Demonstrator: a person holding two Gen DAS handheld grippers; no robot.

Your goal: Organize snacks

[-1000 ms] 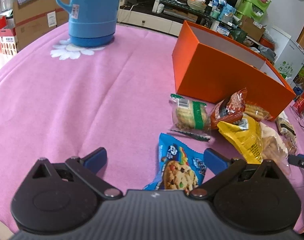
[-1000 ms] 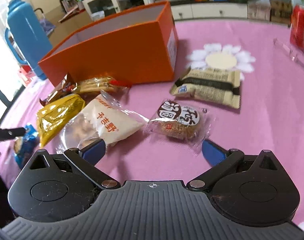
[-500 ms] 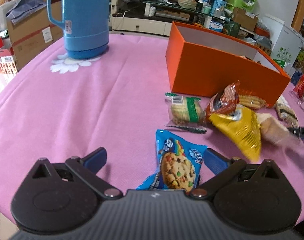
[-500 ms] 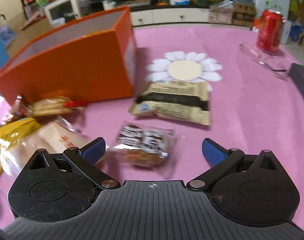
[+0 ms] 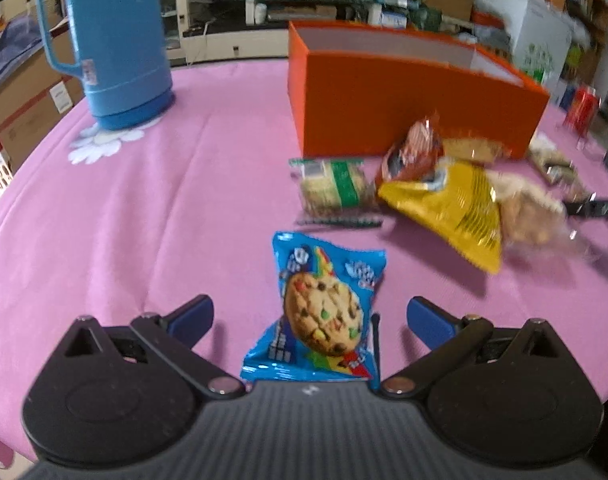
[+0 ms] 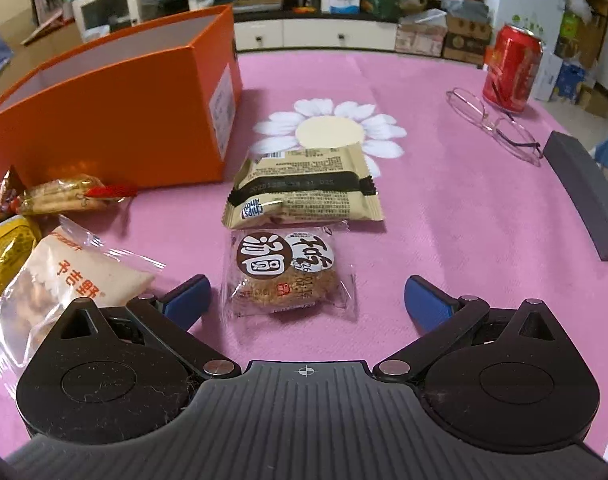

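Left gripper spread wide around blue cookie pack; right gripper spread around round cake pack.

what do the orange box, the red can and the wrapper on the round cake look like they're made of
Orange box: probably cardboard with a smooth matte orange skin; straight folded edges, pale inside, a paper label on its end.
Red can: likely aluminium, glossy printed, with a bright metal rim on top.
Round cake wrapper: thin clear plastic film, shiny, crimped at the ends, the cake visible through it.

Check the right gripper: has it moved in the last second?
Yes. The right gripper swung right, away from the orange box, and now straddles the clear-wrapped round cake.
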